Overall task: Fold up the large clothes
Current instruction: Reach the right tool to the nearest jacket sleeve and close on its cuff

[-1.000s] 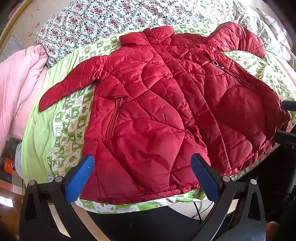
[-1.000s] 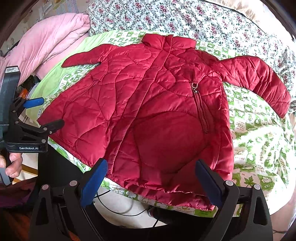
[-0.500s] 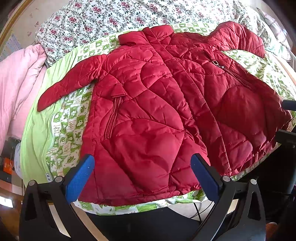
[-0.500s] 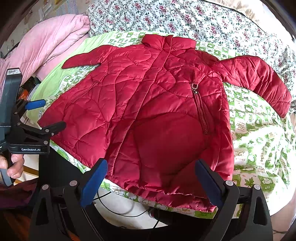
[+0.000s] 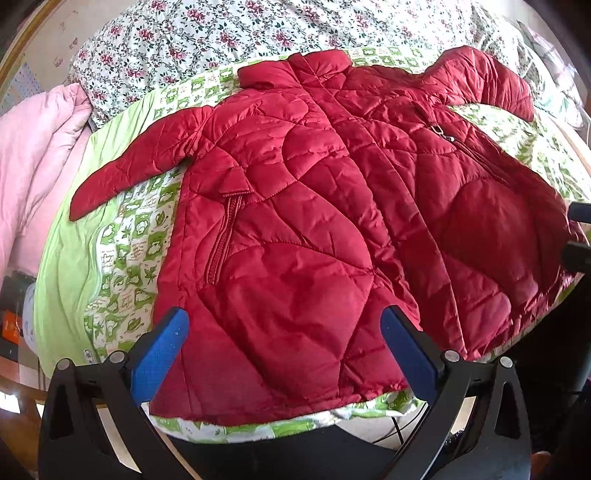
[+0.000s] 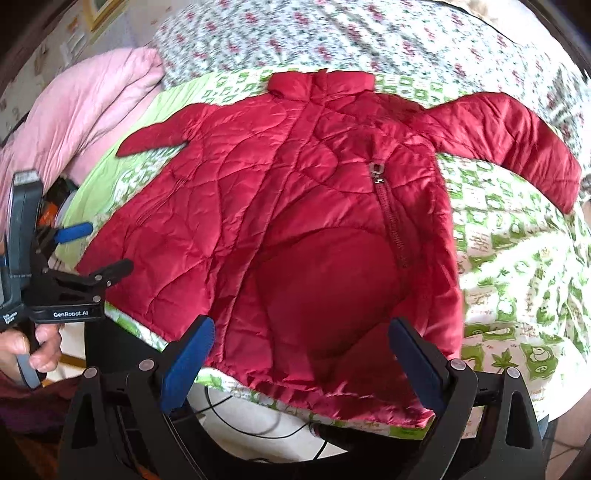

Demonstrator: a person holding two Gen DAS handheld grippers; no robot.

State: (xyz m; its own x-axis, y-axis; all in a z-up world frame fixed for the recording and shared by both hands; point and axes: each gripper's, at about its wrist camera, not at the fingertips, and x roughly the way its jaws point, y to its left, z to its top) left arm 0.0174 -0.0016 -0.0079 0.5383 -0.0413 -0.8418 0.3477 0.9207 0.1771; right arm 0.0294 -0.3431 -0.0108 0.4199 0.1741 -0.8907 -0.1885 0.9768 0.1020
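Observation:
A red quilted jacket lies flat, front up and zipped, on a green patterned sheet, both sleeves spread out; it also shows in the right wrist view. My left gripper is open and empty, hovering just above the jacket's lower left hem. My right gripper is open and empty above the lower right hem. The left gripper also shows at the left edge of the right wrist view, held by a hand.
A pink quilt is bundled at the left. A floral bedspread covers the far side of the bed. The bed's near edge runs under the hem, with cables on the floor below.
Both grippers have moved slightly forward toward the jacket's hem. The jacket has not moved. Both stay open.

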